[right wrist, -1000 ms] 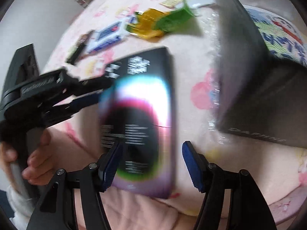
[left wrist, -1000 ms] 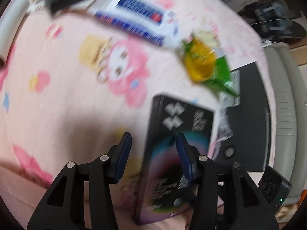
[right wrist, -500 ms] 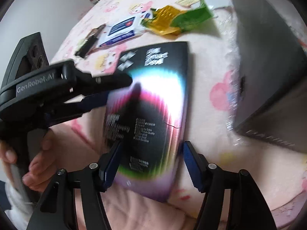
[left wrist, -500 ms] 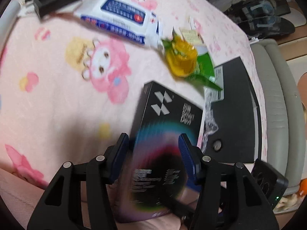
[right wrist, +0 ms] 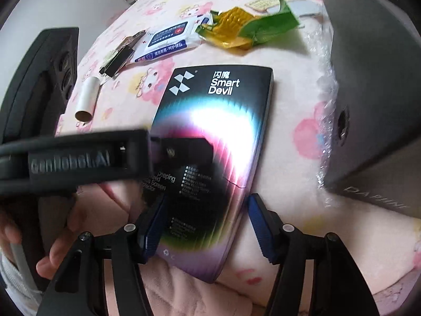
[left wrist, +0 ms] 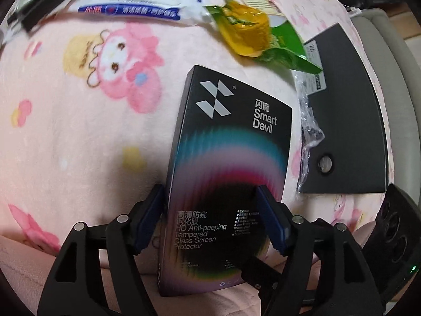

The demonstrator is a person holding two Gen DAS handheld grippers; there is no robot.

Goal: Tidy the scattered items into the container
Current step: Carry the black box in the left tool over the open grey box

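Over the last second the left tool (left wrist: 210,223) has slid forward along the box (left wrist: 231,158) lying on the pink bed (left wrist: 79,131), so its fingers now straddle the box's near end, one pad against the left edge and the other resting over the face near the right edge; it looks closed about the box, though a firm grip cannot be confirmed. The right tool (right wrist: 205,226) has held its place, released, with its fingers either side of the same end. The lift seems about to begin, toward the dark container (right wrist: 373,79) just beside the box.
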